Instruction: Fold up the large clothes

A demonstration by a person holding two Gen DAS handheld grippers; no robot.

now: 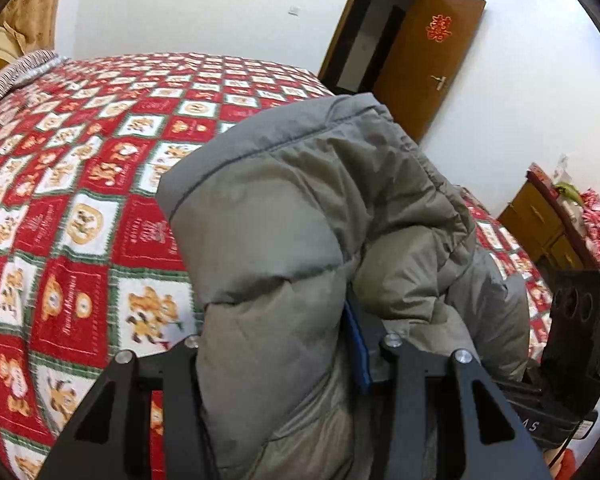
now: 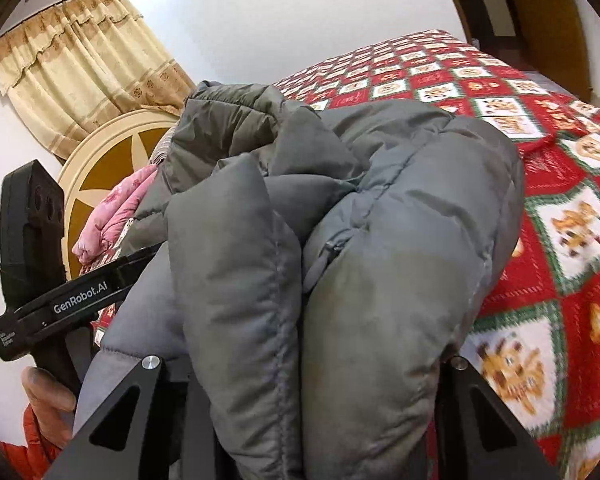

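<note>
A large grey padded jacket point(image 1: 308, 216) hangs bunched over my left gripper point(image 1: 284, 364), which is shut on a thick fold of it above the bed. In the right wrist view the same jacket point(image 2: 360, 220) bulges between the fingers of my right gripper point(image 2: 312, 364), which is shut on another fold. Both pairs of fingertips are buried in the fabric. The other gripper shows at the right edge of the left wrist view point(image 1: 572, 344) and at the left of the right wrist view point(image 2: 48, 280).
A bed with a red, white and green patchwork quilt point(image 1: 80, 200) lies below. A pink garment point(image 2: 112, 216) lies by the round headboard point(image 2: 100, 160). A brown door point(image 1: 416, 60) stands open; a wooden cabinet point(image 1: 540, 220) is at the right.
</note>
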